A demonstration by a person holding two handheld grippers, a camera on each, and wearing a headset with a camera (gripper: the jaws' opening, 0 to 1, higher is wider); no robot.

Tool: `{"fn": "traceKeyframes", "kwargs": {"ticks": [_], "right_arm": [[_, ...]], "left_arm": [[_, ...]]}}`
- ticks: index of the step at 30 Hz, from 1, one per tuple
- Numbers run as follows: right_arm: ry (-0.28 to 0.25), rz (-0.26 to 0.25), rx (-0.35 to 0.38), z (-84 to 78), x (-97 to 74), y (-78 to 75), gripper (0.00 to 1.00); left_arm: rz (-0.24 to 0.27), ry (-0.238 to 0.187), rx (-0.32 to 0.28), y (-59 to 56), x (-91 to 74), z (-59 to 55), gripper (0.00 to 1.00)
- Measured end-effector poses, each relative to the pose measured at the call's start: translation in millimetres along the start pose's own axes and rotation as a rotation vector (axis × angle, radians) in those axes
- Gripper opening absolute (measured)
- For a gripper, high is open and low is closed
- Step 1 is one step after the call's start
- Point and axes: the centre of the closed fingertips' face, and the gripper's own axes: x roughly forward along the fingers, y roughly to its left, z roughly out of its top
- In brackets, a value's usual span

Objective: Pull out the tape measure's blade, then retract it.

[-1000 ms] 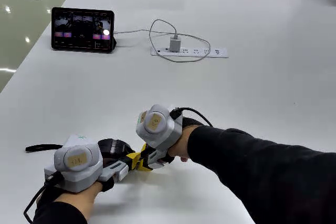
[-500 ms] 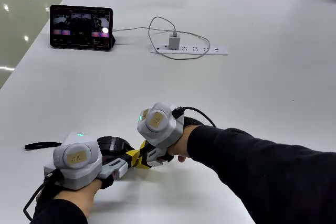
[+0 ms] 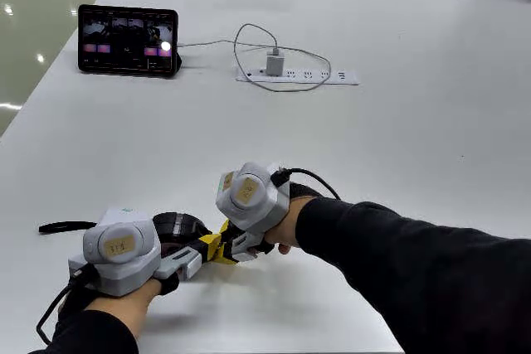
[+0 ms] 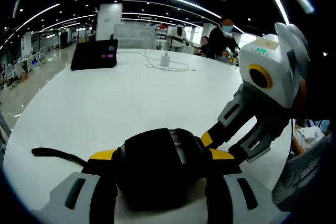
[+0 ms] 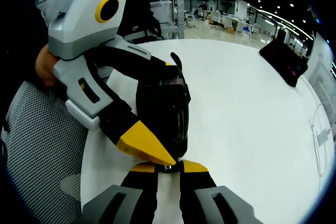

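Note:
The black tape measure (image 3: pixel 176 228) lies on the white table (image 3: pixel 274 147) at the front left, its black wrist strap (image 3: pixel 66 227) trailing to the left. My left gripper (image 3: pixel 189 244) is shut on the case (image 4: pixel 157 166), with yellow pads (image 4: pixel 101 155) at both sides. My right gripper (image 3: pixel 222 253) reaches in from the right and points down at the case's mouth. In the right gripper view its yellow-tipped jaws (image 5: pixel 169 167) are pinched together on the small metal end of the blade, just below the case (image 5: pixel 160 103). No length of blade shows between case and jaws.
A tablet (image 3: pixel 127 41) stands at the far left of the table. A white power strip (image 3: pixel 299 77) with a plugged charger and looped cable lies behind the middle. The table's left edge drops to a shiny floor. People stand in the background.

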Motion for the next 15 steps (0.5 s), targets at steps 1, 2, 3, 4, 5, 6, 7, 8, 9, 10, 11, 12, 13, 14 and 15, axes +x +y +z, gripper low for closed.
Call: {"fn": "traceKeyframes", "kwargs": {"ticks": [1, 2, 3, 4, 5, 6, 7, 8, 9, 10, 11, 12, 13, 14, 15], "right_arm": [[-0.002, -0.003, -0.001, 0.2, 0.0, 0.0, 0.12], [-0.004, -0.006, -0.002, 0.1, 0.3, -0.1, 0.12], [-0.011, -0.010, -0.004, -0.2, 0.2, -0.2, 0.12], [-0.015, -0.010, -0.001, -0.1, 0.1, 0.0, 0.12], [-0.018, -0.013, 0.005, -0.3, 0.1, -0.2, 0.12], [-0.021, -0.017, 0.007, -0.1, -0.4, -0.1, 0.13], [-0.022, -0.019, 0.008, -0.1, -0.6, -0.2, 0.13], [-0.020, -0.024, 0.003, -0.8, -0.8, -0.1, 0.13], [-0.017, -0.027, 0.001, -1.5, -1.0, -0.1, 0.13], [-0.016, -0.031, 0.000, -2.2, -1.3, 0.3, 0.13], [-0.014, -0.039, -0.003, -3.5, -2.1, 0.3, 0.13], [-0.014, -0.046, -0.005, -4.3, -2.9, 0.4, 0.13], [-0.015, -0.054, -0.002, -6.1, -3.9, 1.0, 0.13], [-0.019, -0.060, 0.001, -7.5, -4.5, 1.1, 0.13], [-0.024, -0.065, 0.006, -8.7, -5.3, 1.5, 0.13]], "left_arm": [[-0.001, 0.001, 0.004, -0.2, 0.0, -0.2, 0.64], [-0.001, 0.002, 0.006, -0.3, 0.0, -0.3, 0.64], [-0.002, 0.004, 0.010, -0.1, 0.0, -0.5, 0.64], [-0.002, 0.005, 0.014, -0.1, -0.1, -0.7, 0.64], [-0.002, 0.007, 0.017, 0.1, 0.0, -0.9, 0.64], [-0.002, 0.009, 0.021, 0.1, 0.0, -1.2, 0.64], [-0.002, 0.010, 0.024, 0.0, 0.0, -1.4, 0.64], [-0.001, 0.012, 0.027, -0.1, -0.1, -1.6, 0.64], [-0.003, 0.013, 0.031, -0.4, 0.0, -1.9, 0.64], [-0.004, 0.015, 0.043, -0.5, 0.0, -2.4, 0.64], [-0.002, 0.027, 0.060, 0.1, 0.3, -5.2, 0.64], [-0.003, 0.031, 0.061, 0.0, 0.5, -6.2, 0.64], [-0.004, 0.038, 0.061, 0.1, 0.1, -7.0, 0.64], [-0.005, 0.041, 0.056, 0.2, -0.3, -7.3, 0.64], [-0.005, 0.042, 0.052, 0.8, -0.3, -7.4, 0.64]]}}
